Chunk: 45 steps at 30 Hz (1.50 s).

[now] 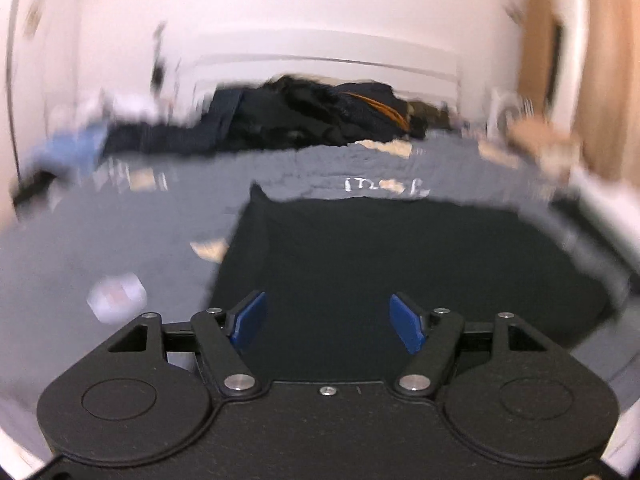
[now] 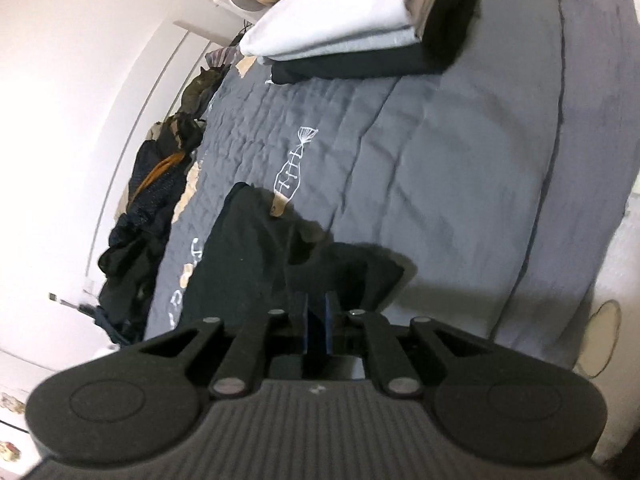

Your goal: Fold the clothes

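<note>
A black garment (image 1: 400, 264) lies spread on the grey bedspread (image 1: 120, 232). My left gripper (image 1: 328, 316) is open and empty, its blue pads wide apart just above the garment's near edge. In the right wrist view the same black garment (image 2: 248, 264) is lifted at one edge. My right gripper (image 2: 316, 312) is shut on that edge, the blue pads pressed together with black cloth between them.
A heap of dark unfolded clothes (image 1: 312, 116) lies at the far side of the bed and shows in the right wrist view (image 2: 148, 208). A stack of folded white, grey and black clothes (image 2: 360, 20) sits on the bed (image 2: 460, 160). White walls surround the bed.
</note>
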Tool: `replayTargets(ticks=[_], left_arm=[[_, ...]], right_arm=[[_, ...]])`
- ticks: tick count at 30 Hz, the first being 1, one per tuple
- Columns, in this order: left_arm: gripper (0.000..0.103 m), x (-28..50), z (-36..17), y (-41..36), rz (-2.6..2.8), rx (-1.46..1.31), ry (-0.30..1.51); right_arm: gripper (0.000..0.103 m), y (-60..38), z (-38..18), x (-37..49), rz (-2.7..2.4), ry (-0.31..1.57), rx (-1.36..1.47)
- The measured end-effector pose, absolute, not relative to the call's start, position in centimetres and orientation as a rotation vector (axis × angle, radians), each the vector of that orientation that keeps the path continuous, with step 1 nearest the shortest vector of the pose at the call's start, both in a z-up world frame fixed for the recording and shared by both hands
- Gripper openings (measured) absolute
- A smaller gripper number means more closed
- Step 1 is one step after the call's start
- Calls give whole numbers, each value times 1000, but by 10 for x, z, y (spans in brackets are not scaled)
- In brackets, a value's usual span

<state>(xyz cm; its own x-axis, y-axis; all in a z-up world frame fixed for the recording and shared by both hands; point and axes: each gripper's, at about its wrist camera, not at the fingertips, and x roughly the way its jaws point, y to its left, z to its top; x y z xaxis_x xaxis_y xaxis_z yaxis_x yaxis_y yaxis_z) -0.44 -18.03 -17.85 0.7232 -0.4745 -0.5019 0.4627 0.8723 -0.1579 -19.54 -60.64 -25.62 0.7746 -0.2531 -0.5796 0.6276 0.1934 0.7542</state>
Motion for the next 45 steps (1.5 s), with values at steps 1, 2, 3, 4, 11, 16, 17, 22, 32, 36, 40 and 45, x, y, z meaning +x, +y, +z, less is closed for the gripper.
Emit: replayTargets(ticks=[1,2,3,4,11,16,17,22,32,36,40,45], left_arm=[[68,2,-182,-170,-505,-127,596],[68,8,-186,-162,-499,-214,629],[68,13,-190,-153,-485,-283,646],[68,19,-194,-144,-471,-351,663],[68,45,-233,-97,-296,-663,788],[68,48,-250,-84,-236,-737,850],[68,47,-251,-82,-233,-740,853],[69,48,-254,-79,-209,-747,850],[69,52,-261,-73,-188,-776,845],[69,53,-261,-75,-187,-780,843],[69,54,-263,-79,-190,-771,840],[69,54,-263,-84,-193,-769,826]], right_arm=[[9,-605,-256,-193,-631,362,1221],[9,-603,-254,-189,-621,367,1205],[10,-601,-252,-186,-607,372,1187],[10,-599,-251,-182,-593,380,1170],[14,-567,-238,-145,-473,465,989],[20,-533,-231,-121,-382,525,855],[24,-527,-230,-118,-361,533,835],[37,-503,-223,-104,-306,538,747],[48,-454,-209,-73,-71,540,559],[52,-436,-205,-66,8,534,514],[56,-420,-203,-62,43,553,460],[58,-406,-205,-60,72,579,424]])
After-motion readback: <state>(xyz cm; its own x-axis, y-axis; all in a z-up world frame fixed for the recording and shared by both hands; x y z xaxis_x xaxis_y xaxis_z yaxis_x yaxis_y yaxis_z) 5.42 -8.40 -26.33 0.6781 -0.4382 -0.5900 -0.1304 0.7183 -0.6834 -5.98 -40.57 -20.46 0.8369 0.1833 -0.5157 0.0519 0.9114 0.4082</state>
